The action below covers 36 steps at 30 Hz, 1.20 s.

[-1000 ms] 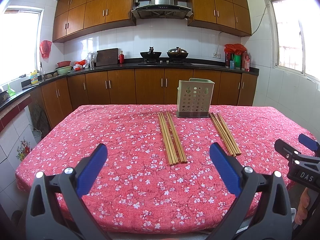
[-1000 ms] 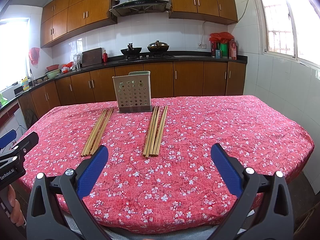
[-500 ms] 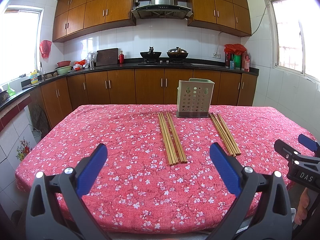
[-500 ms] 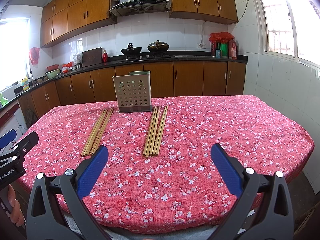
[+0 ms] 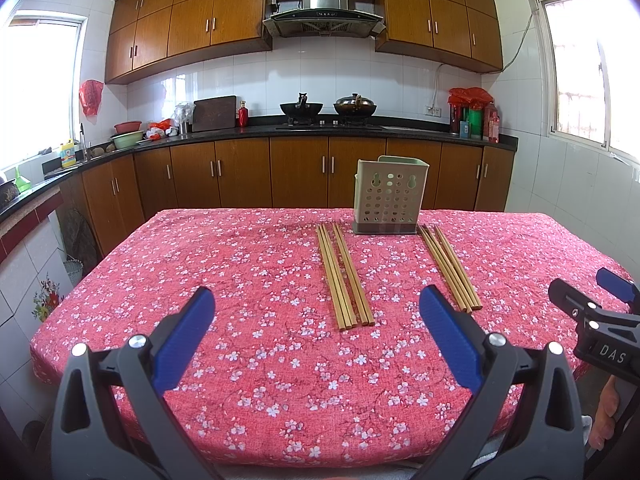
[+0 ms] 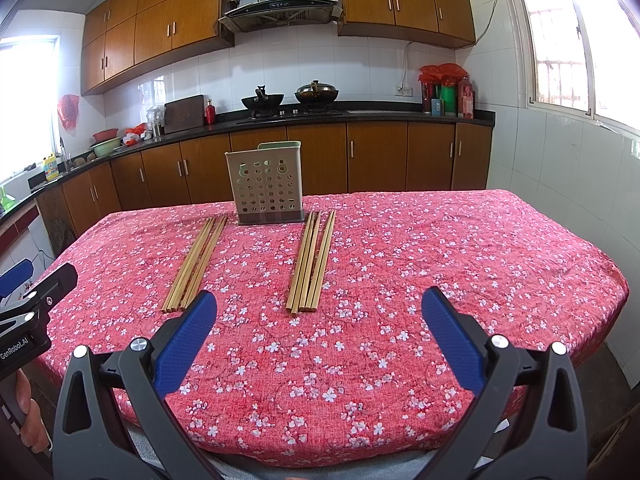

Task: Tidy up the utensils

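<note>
Both the left gripper point(image 5: 316, 312) and right gripper point(image 6: 318, 316) gape apart, holding nothing, with 2 chopstick bundles point(image 5: 344, 276) point(image 5: 450, 268) at 12 o'clock flanking the perforated holder point(image 5: 387, 198).

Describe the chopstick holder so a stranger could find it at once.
Start at the table with the red flowered cloth in the middle of the kitchen. Near its far edge, in front of the brown cabinets, the chopstick holder stands upright between two bundles of chopsticks lying flat. It is the only standing thing there: a pale green box full of round holes.
</note>
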Available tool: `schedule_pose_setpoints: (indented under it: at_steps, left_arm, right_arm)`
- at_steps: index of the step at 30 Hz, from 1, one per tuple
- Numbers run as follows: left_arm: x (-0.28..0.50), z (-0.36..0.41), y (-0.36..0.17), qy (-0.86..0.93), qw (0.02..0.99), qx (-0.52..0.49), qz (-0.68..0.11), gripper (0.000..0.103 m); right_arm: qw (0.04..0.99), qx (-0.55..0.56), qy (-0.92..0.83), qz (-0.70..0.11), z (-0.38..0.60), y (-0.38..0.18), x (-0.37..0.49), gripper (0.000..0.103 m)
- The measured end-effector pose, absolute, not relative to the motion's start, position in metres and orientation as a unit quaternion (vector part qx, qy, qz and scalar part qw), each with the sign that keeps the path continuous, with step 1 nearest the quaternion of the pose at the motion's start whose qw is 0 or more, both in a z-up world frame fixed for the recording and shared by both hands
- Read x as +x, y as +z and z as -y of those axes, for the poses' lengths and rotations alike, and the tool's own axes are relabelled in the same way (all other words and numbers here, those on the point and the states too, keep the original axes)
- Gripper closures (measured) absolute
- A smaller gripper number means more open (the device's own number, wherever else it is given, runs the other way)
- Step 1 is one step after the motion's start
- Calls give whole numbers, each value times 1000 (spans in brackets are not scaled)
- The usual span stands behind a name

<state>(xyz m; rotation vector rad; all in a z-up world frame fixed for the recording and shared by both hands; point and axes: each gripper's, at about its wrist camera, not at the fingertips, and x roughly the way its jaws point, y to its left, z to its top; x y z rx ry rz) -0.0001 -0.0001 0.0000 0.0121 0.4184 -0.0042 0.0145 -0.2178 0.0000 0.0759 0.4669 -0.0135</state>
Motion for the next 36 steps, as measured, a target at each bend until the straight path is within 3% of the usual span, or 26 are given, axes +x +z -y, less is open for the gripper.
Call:
schedule_pose_setpoints:
  at_steps: [36]
  left_arm:
    - [19,-1,-10,14,974,4,-225,4]
  right_arm:
    - [968,38,-11,-249,226,-8,32,2]
